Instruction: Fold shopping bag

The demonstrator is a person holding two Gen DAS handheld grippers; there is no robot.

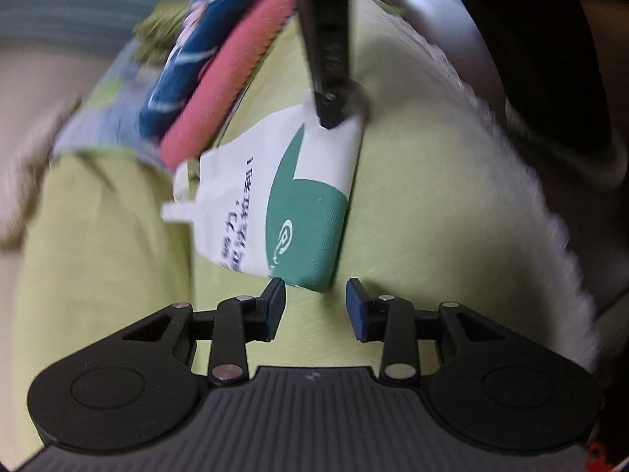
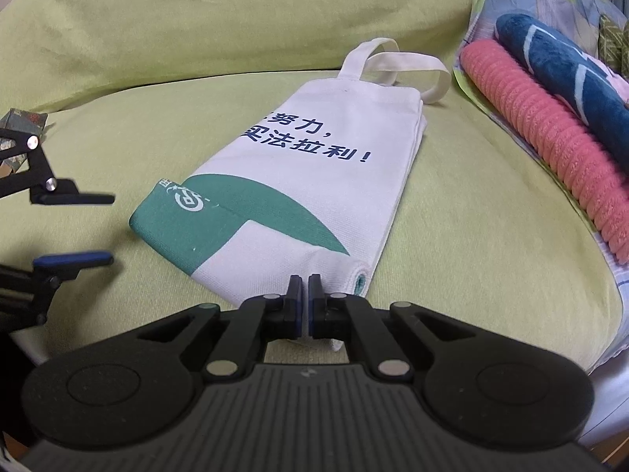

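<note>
In your left wrist view, your left gripper [image 1: 315, 303] stands spread with nothing between its pads, the folded shopping bag [image 1: 275, 196] just past them at twelve o'clock on the green cushion [image 1: 432, 216]. Your right gripper [image 1: 332, 118] comes down at twelve o'clock onto the bag's far corner; blur hides whether it pinches cloth.

In your right wrist view, your right gripper [image 2: 305, 291] is pressed together at the bag's [image 2: 306, 181] near edge, seemingly on cloth. Rolled towels [image 2: 550, 129] lie at two o'clock.

Both claws [image 1: 315, 306] [image 2: 305, 306]: black plastic, blue pads, silver pivot pins.
</note>
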